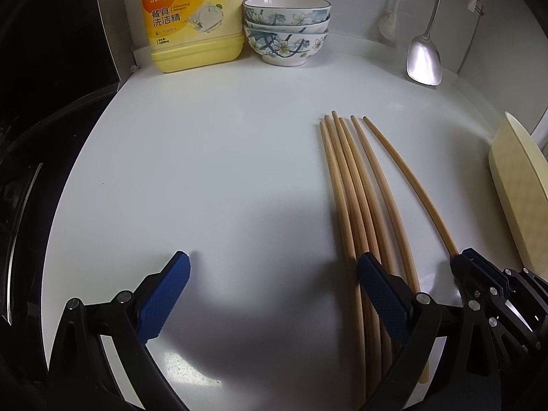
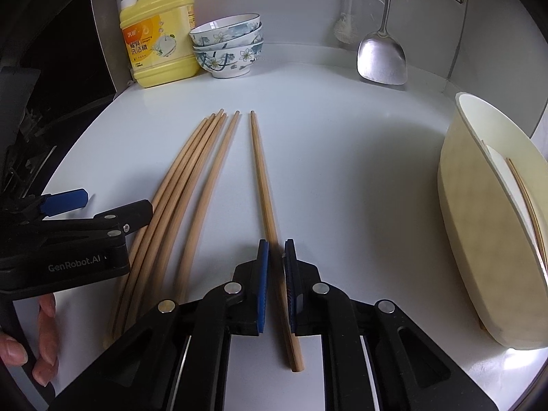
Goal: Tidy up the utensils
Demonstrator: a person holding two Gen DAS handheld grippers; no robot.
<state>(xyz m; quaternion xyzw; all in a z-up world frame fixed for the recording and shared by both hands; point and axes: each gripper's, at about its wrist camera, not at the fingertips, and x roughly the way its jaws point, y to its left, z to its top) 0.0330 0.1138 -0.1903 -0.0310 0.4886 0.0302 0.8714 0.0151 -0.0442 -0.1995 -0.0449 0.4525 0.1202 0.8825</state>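
Note:
Several wooden chopsticks (image 2: 185, 185) lie bunched on the white counter (image 2: 342, 178); they also show in the left wrist view (image 1: 352, 185). One chopstick (image 2: 263, 185) lies apart to their right, and it also shows in the left wrist view (image 1: 407, 185). My right gripper (image 2: 276, 267) is nearly shut around this single chopstick, which still rests on the counter. My left gripper (image 1: 274, 281) is open and empty, its right finger over the bunch. A cream utensil holder (image 2: 479, 226) stands at the right with chopsticks inside.
A yellow dish soap bottle (image 2: 161, 34) and a stack of three floral bowls (image 2: 229, 48) stand at the back left. A metal spatula (image 2: 382, 54) and a brush (image 2: 346, 30) hang on the back wall. A dark appliance edge (image 1: 51, 102) borders the left.

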